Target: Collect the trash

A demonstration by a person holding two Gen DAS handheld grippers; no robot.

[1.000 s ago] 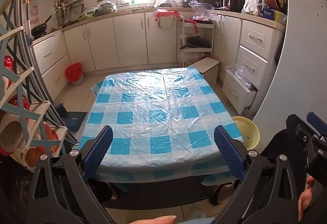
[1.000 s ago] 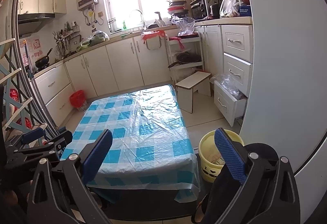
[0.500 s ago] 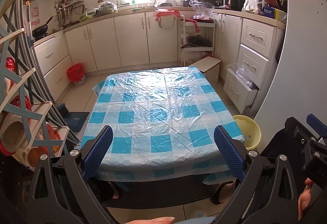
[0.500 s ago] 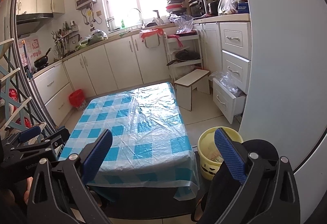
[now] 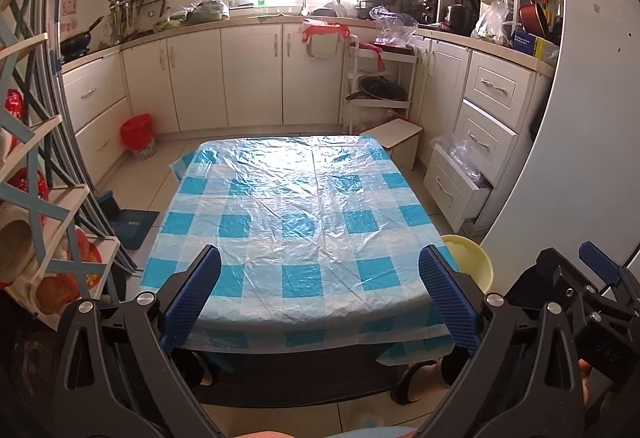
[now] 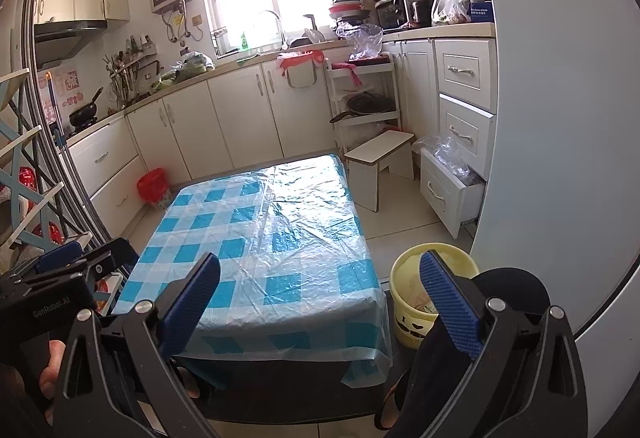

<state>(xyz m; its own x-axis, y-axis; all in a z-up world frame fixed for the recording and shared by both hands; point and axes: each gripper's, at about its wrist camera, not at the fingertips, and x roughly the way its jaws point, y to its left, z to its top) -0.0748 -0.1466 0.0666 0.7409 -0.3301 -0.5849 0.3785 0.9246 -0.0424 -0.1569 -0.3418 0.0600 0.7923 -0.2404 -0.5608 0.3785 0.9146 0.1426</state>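
Note:
A low table with a blue-and-white checked plastic cloth (image 5: 304,222) stands in front of me; it also shows in the right wrist view (image 6: 264,238). No loose trash shows on it. A yellow bin (image 6: 420,302) with scraps inside stands on the floor at the table's near right corner; its rim shows in the left wrist view (image 5: 472,262). My left gripper (image 5: 320,298) is open and empty above the table's near edge. My right gripper (image 6: 320,302) is open and empty, between the table's right corner and the bin.
White kitchen cabinets (image 5: 248,74) line the back and both sides. A red-bagged bin (image 5: 138,134) sits at the back left floor. A small white stool (image 6: 380,158) and an open drawer with plastic (image 6: 452,178) are right. A fridge wall (image 6: 560,118) and a left rack (image 5: 28,198) stand close.
Both grippers have drifted slightly; the right wrist view has tilted up and back a little. Both stay open and empty.

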